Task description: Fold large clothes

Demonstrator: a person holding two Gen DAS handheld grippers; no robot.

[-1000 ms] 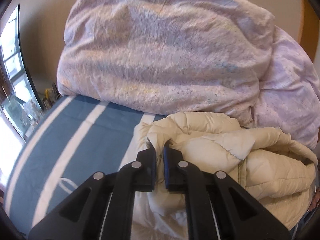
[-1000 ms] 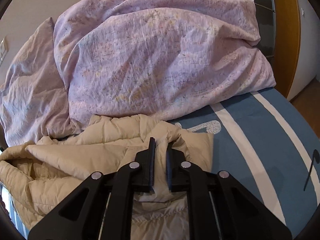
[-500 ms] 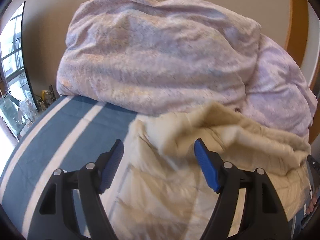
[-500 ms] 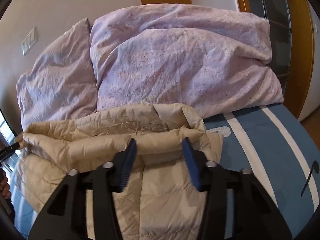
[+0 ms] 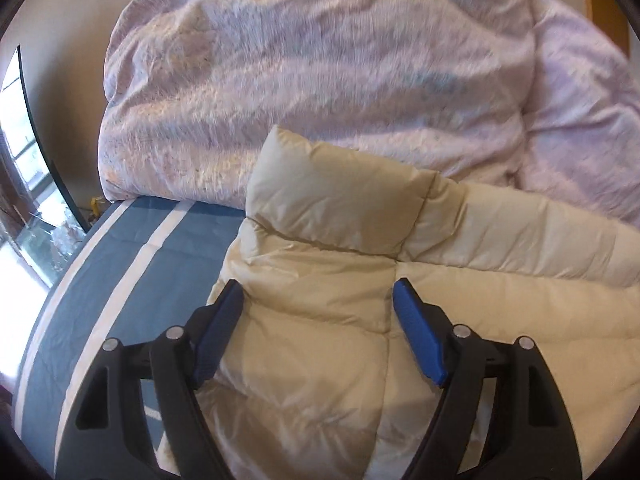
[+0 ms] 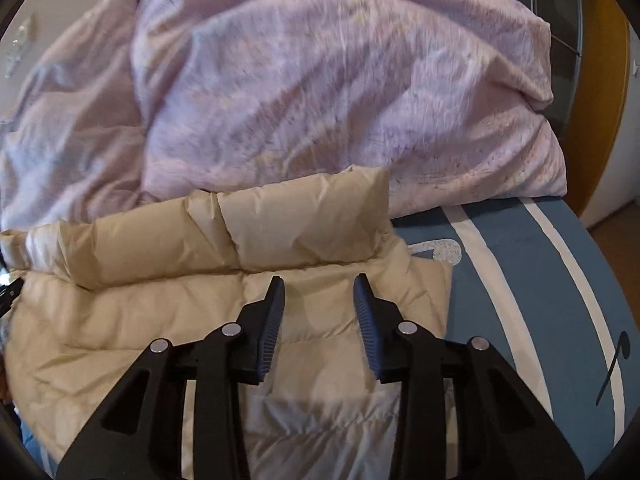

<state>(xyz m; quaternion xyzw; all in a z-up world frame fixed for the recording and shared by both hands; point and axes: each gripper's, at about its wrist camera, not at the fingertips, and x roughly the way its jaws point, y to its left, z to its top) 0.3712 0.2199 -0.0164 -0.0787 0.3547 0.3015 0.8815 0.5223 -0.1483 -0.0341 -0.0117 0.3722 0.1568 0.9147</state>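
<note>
Two hand-held grippers hover over a cream quilted puffer jacket that lies spread on a blue bed cover with white stripes. Seen from the left wrist, the left gripper has its jaws spread wide, and they have just been opening further; its blue pads stand apart above the jacket's padded body, with cloth showing in the gap below them but nothing pinched. The jacket's puffy upper edge, folded over like a thick roll, lies just beyond the fingertips and leans against a large rumpled lilac duvet piled at the far end of the bed. From the right wrist, the right gripper stands partly spread, narrower than the left, and its jaws have just been closing a little; its ribbed dark blue pads flank a strip of jacket surface without pressing on it. The same cream roll runs across this view just ahead of the fingertips, touching the duvet behind it. To the right of the jacket the striped cover lies bare, and a wooden door frame stands beyond the bed. At the left edge of the left wrist view a bright window shows beside the bed.
</note>
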